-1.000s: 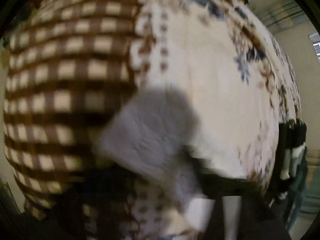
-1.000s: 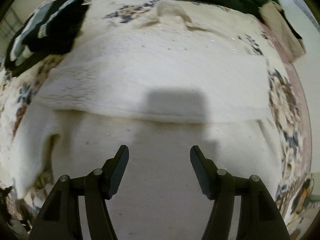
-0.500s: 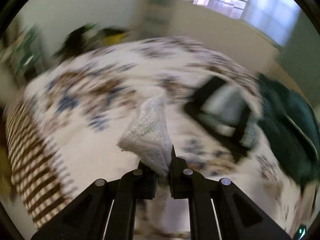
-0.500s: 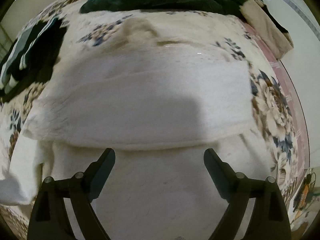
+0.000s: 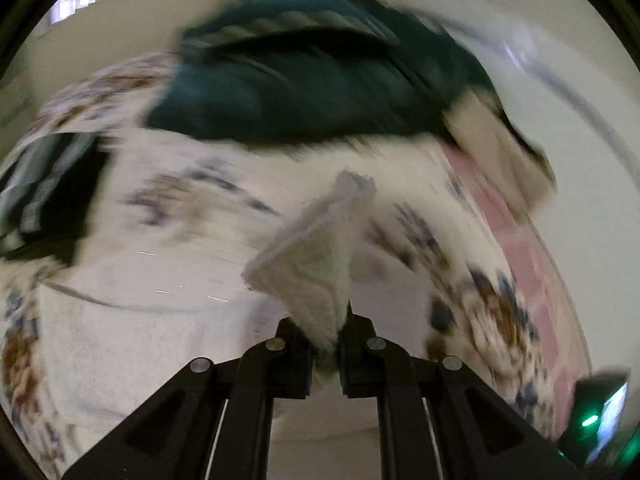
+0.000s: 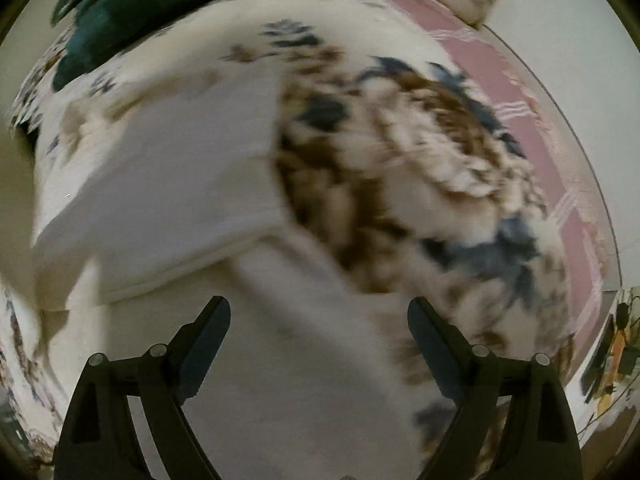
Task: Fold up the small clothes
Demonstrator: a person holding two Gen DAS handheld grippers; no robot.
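Observation:
A cream fleece garment [image 6: 168, 184] lies folded on the floral bedspread [image 6: 420, 152]. My left gripper [image 5: 326, 320] pinches one corner of the cream garment [image 5: 316, 256], which sticks up between the pads; its jaws are opening slightly, with the cloth still caught between them. The rest of the garment [image 5: 140, 340] spreads below and to the left in that view. My right gripper [image 6: 319, 320] hangs open, pointing down over the garment's right edge, nothing between its fingers. Both views are motion-blurred.
A dark green blanket [image 5: 320, 80] is heaped at the far side of the bed, with a beige cloth [image 5: 500, 152] to its right. A black striped garment [image 5: 48, 192] lies at the left. A pink sheet [image 6: 500, 64] shows along the bed's right edge.
My left gripper swung across the bed with the cream corner held, from the checked cloth toward the green blanket. My right gripper opened wider and slid right to the garment's edge.

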